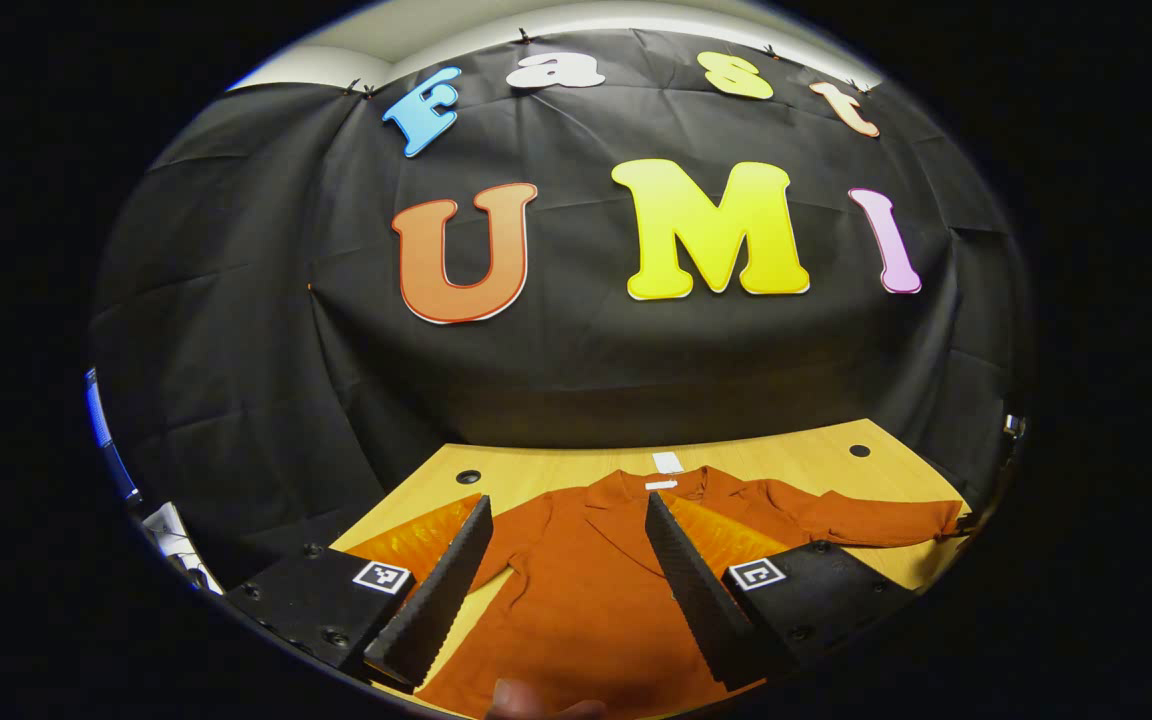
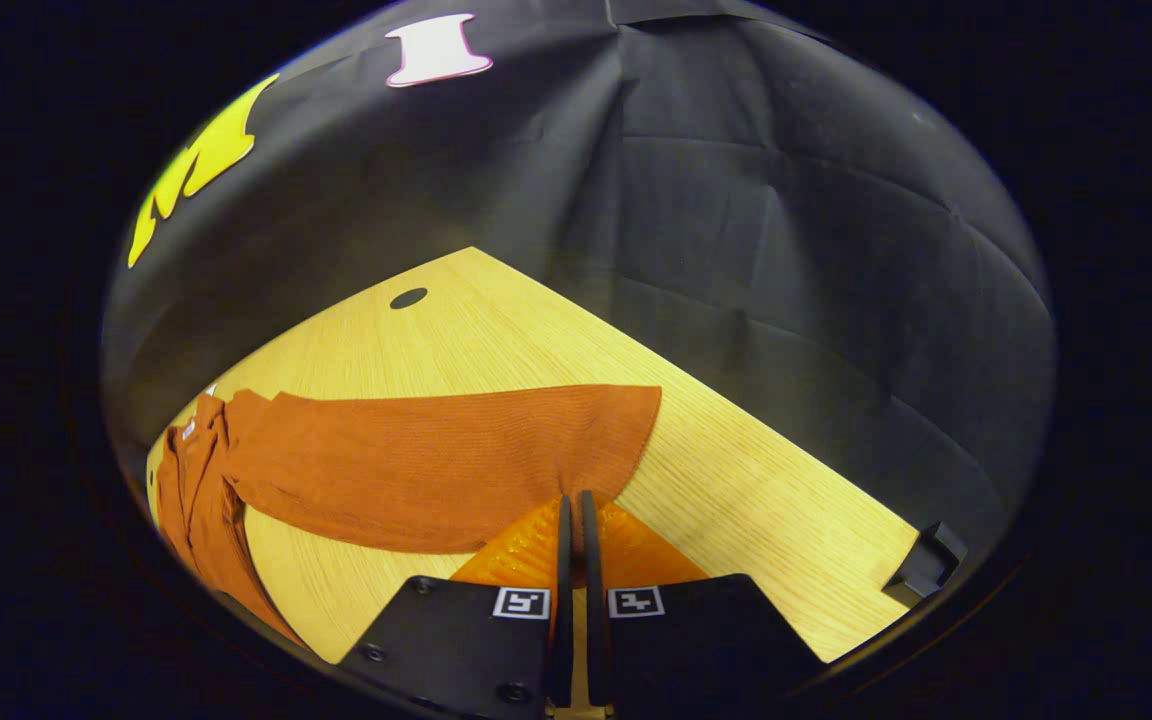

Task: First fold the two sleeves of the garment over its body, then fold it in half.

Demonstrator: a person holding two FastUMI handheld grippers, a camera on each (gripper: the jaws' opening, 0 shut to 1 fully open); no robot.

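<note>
A rust-orange garment (image 1: 586, 590) lies flat on the wooden table (image 1: 536, 468), collar toward the far wall with a white label (image 1: 667, 462) at the neck. My left gripper (image 1: 566, 500) hovers open over the garment's body, its fingers spread to either side of the chest. One sleeve (image 1: 866, 520) stretches out to the right. In the right gripper view the same sleeve (image 2: 436, 450) lies straight across the table (image 2: 736, 480). My right gripper (image 2: 573, 500) is shut on the sleeve's near edge, close to the cuff (image 2: 641, 410).
Round cable holes (image 1: 468, 476) (image 1: 859, 450) (image 2: 408, 297) sit near the table's far edge. A small black fitting (image 2: 926, 560) is at the table's right edge. A fingertip (image 1: 536, 702) shows at the bottom of the left gripper view. Black cloth walls close in behind.
</note>
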